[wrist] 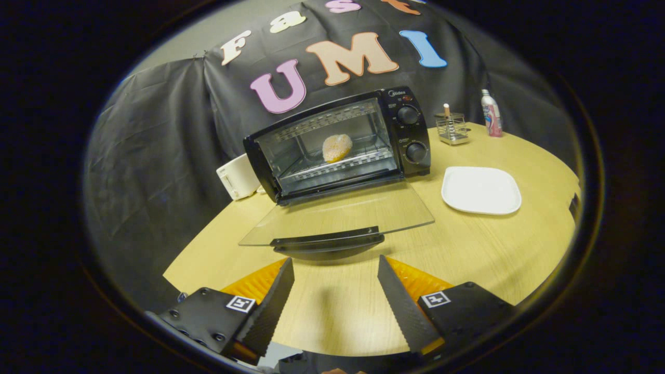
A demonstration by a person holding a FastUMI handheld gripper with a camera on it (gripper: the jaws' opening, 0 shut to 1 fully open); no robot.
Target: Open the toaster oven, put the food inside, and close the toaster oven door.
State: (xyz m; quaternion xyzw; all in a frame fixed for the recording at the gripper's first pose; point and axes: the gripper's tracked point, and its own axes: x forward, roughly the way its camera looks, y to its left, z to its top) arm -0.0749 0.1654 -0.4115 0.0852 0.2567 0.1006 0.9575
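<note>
A black toaster oven (405,132) stands on the wooden table, well beyond my fingers. Its glass door (337,213) hangs fully open, lying flat toward me, with the dark handle (327,241) at its near edge. A round, golden piece of food (337,148) rests on the wire rack inside the oven. My gripper (335,265) hovers just short of the door handle, open, with nothing between its fingers.
A white square plate (480,189) lies to the right of the oven door. Behind it stand a small wire holder (452,128) and a bottle (491,119). A white appliance (237,176) sits left of the oven. The table's curved edge runs close on the left.
</note>
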